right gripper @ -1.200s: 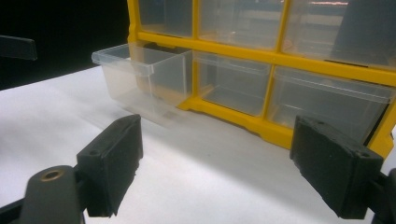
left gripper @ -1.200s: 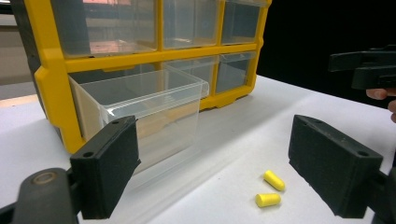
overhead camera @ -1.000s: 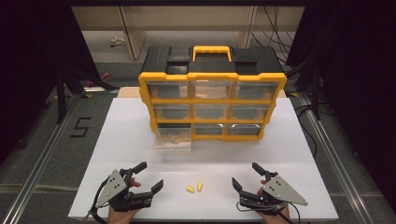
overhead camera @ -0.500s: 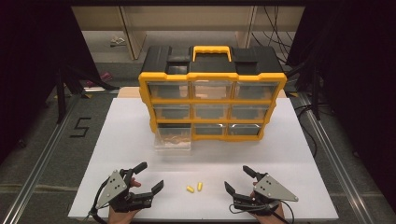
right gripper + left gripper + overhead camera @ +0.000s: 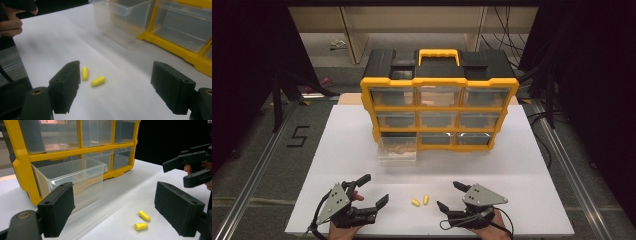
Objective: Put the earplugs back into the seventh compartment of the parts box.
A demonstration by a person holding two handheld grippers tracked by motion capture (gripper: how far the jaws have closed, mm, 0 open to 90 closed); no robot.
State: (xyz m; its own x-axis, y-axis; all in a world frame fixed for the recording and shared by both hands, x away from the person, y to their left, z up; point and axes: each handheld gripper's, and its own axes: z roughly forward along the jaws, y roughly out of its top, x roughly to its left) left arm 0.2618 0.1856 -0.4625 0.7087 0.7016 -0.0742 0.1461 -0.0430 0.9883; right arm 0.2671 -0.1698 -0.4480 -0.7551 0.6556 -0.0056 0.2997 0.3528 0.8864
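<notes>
Earplugs [image 5: 420, 201], two yellow ones, lie loose on the white counter [image 5: 532, 170] in the high view, between the left claw [image 5: 374, 190] and the right claw [image 5: 448, 196] and touching neither; behind them stands the yellow organiser [image 5: 439, 112], its bottom-left drawer [image 5: 397, 150] pulled out towards the person; the drawer seems to hold some pale stuff, too small to name; by my reading the drawer is ready and the picking has not begun.

Left claw view: its jaws stand wide apart with nothing between the pads; the earplugs [image 5: 142, 221] rest on the counter ahead and to the right of the gap; the drawer [image 5: 75, 173] juts out just beyond the left jaw; the right claw [image 5: 192, 170] hangs farther off at the right edge, above the counter.

Right claw view: its jaws have just been closing a little yet remain wide, with both earplugs [image 5: 92, 77] lying on the counter between them, close to the left pad, unpressed; the drawer [image 5: 122, 12] waits behind.

What is left, as I judge it: grip each earplug, carry it to the drawer, drop it in, and likely push the drawer home.
</notes>
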